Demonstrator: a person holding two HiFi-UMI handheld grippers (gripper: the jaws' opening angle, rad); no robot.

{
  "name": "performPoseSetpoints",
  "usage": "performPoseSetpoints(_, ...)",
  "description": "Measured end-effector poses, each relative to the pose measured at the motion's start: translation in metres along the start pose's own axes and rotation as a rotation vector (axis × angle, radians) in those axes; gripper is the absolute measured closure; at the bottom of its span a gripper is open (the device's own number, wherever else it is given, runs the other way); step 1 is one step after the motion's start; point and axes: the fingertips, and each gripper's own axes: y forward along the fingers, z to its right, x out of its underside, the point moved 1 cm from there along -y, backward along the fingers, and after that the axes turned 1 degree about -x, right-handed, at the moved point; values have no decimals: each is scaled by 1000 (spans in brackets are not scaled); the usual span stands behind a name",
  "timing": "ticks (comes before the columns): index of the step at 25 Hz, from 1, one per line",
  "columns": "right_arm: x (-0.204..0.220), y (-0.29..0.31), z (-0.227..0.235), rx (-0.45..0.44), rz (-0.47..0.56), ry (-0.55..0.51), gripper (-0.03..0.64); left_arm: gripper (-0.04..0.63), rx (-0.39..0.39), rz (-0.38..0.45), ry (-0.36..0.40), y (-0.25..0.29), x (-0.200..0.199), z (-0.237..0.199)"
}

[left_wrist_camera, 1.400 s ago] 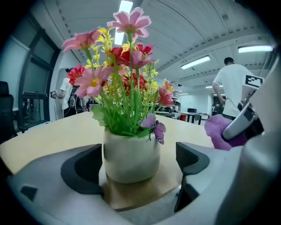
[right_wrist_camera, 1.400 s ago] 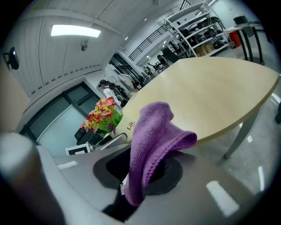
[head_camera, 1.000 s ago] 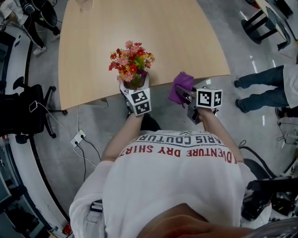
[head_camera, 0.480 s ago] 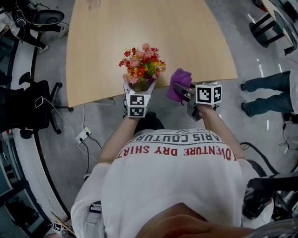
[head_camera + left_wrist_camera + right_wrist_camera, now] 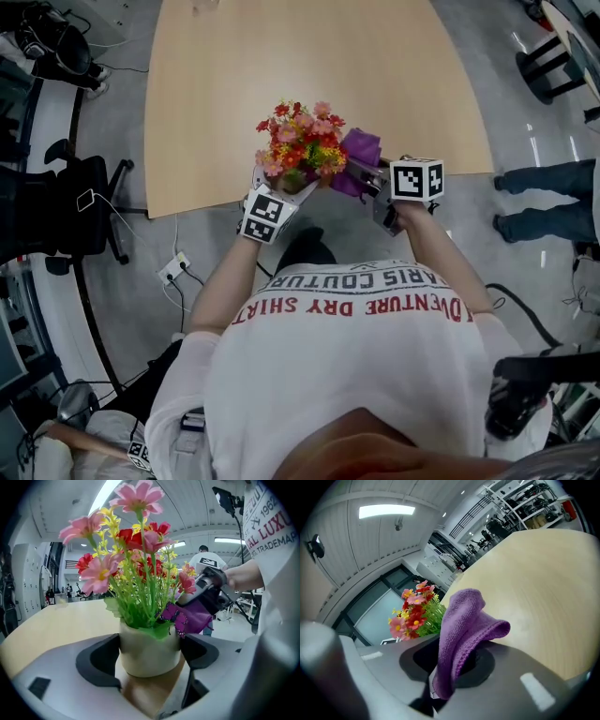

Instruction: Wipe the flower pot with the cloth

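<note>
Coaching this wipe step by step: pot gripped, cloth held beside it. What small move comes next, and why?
Probably ease the right hand-held gripper lower so its purple cloth meets the flower pot's white wall; the left hand-held gripper grips the pot, but the cloth sits up by the flowers.
</note>
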Motion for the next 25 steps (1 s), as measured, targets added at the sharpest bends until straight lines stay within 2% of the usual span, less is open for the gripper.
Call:
performPoseSetpoints(8,-2,28,9,-3,-37,13,569,178,7,5,-3,-2,0,-4)
performPoseSetpoints(14,5,38,35,125,-144,-39,569,178,3,13,-5,2,0,-6)
performPoseSetpoints(19,9,48,47,171,-193,-27,569,178,15,8,3,3,0,-13)
performPoseSetpoints(22,8,48,50,165,-199,-6,569,178,43,8,-2,5,-2,-15)
performPoseSetpoints(25,-2,41,51,141,-157,19,569,176,77,24,-58,4,-13,-20)
